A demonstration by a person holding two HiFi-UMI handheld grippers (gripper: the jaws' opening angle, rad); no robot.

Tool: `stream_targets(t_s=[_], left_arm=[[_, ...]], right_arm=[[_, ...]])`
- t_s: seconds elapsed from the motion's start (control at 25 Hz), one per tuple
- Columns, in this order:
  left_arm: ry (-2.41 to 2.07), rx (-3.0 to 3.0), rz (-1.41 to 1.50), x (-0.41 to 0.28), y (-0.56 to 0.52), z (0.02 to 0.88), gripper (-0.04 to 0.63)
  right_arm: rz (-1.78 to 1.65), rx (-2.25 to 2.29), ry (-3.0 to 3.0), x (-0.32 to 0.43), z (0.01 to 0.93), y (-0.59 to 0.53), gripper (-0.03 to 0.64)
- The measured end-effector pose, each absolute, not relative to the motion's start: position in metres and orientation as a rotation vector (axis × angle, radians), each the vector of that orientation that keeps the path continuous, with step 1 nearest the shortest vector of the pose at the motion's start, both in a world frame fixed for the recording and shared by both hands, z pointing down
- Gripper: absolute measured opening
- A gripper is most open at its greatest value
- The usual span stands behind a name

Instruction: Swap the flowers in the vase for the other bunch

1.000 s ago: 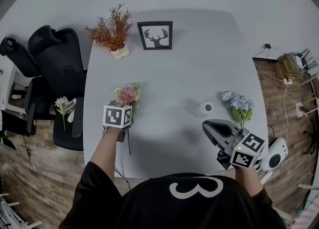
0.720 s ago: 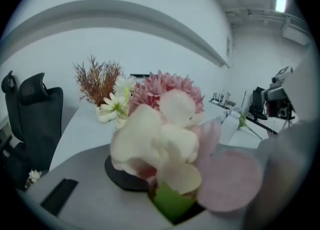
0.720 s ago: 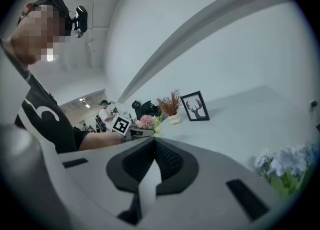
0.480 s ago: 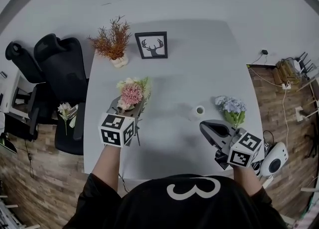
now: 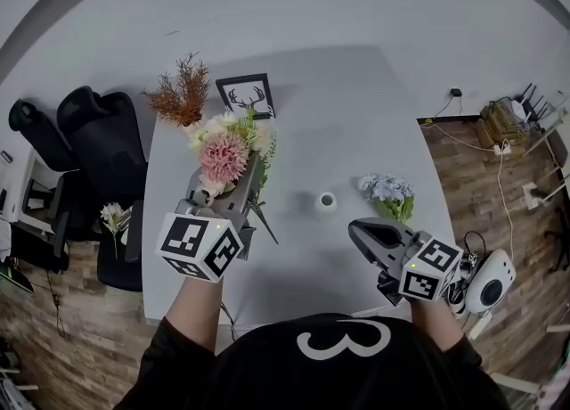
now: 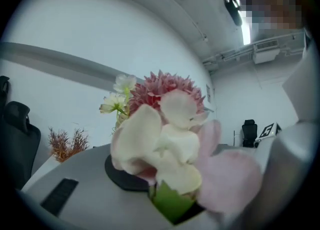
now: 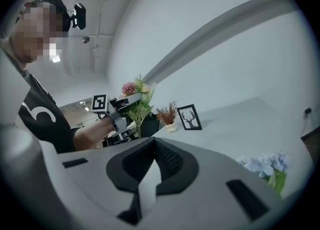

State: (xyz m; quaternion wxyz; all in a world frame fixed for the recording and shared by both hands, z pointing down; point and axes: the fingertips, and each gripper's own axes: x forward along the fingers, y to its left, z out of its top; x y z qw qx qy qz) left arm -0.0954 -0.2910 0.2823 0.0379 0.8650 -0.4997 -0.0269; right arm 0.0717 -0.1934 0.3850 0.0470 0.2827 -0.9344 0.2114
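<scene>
Left gripper [image 5: 227, 187] jaws grasp pink bunch [image 5: 223, 155] aloft over counter [image 5: 356, 114], right gripper [image 5: 367, 234] clenched empty; vase [image 5: 327, 200] empty w/ blue bunch [image 5: 385, 190] lying nearby – approx half done, pink yet to go in

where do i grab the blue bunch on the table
Grip the blue bunch by its green stems, just below the blooms, coming from above with jaws across them. It lies flat on the table, so the stems are likely the narrow, firm part.

TEXT | white "3"-like figure — on black shirt [image 5: 267, 373] | nothing else legible
</scene>
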Motion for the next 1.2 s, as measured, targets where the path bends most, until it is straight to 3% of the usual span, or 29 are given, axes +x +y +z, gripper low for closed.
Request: stream_targets(t_s=[0.56,1.2], left_arm=[[-1.531,2.879,-0.249,0.013,-0.313,0.235,0.130],[-1.568,2.881,-0.134,0.044,-0.336,0.321,0.130]], right_arm=[[0.728,1.071,-2.791,0.152,0.404,-0.178,0.008],[0.829,1.162,-2.696,0.190,0.433,-0.181,0.008]])
